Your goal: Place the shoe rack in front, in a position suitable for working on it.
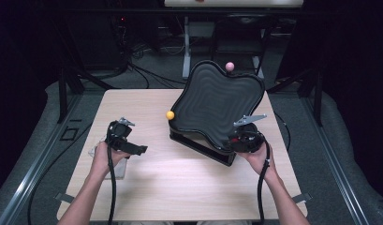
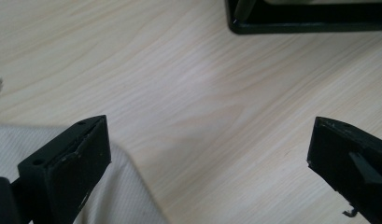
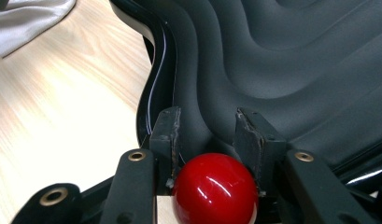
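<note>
Right gripper view: right tongs (image 3: 214,140) clenched on red ball (image 3: 215,189) at the near edge of the black wavy tray (image 3: 282,70), tray straight ahead; left tongs (image 2: 207,154) released over the desk (image 2: 179,84).

A pale wooden bench (image 1: 180,173) stands on a grey floor (image 1: 348,154). At the bench's 8 o'clock edge lies a crumpled whitish cloth (image 1: 120,169), finely ribbed in the left gripper view (image 2: 20,140). Beyond the bench, at 12 o'clock, a white post (image 1: 186,47) rises. Black cables (image 1: 147,72) snake over the floor toward 11 o'clock. A metal rail (image 1: 334,164) runs along the floor at 4 o'clock.
</note>
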A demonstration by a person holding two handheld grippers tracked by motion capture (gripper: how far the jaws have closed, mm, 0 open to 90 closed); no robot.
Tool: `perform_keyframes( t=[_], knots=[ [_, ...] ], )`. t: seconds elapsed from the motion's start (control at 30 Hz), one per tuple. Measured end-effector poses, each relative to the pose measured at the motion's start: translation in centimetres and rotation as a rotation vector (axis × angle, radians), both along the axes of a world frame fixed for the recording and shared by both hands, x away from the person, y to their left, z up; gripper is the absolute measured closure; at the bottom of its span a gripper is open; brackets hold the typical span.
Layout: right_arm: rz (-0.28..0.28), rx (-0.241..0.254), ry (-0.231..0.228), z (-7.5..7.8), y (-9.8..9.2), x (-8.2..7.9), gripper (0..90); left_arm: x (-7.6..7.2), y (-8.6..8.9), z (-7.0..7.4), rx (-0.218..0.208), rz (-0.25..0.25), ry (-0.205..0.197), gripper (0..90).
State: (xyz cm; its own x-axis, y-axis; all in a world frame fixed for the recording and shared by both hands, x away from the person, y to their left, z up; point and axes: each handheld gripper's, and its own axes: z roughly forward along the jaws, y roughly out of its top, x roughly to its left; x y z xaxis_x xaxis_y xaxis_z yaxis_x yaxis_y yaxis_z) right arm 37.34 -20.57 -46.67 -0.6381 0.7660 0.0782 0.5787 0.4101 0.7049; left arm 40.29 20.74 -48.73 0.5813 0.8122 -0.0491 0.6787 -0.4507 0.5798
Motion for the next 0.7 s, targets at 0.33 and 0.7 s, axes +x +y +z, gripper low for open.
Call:
perform_keyframes(
  t=[0.33, 0.7],
  knots=[
    [0.005, -0.003, -0.015, -0.1, 0.1, -0.3, 60.9, 2.8, -5.2, 1.9, -0.009, -0.079, -0.022, 0.0],
    [-0.006, -0.005, -0.017, -0.1, 0.1, -0.4, 60.9, 6.4, -9.2, 3.3, -0.014, -0.104, -0.019, 1.8]
  ],
)
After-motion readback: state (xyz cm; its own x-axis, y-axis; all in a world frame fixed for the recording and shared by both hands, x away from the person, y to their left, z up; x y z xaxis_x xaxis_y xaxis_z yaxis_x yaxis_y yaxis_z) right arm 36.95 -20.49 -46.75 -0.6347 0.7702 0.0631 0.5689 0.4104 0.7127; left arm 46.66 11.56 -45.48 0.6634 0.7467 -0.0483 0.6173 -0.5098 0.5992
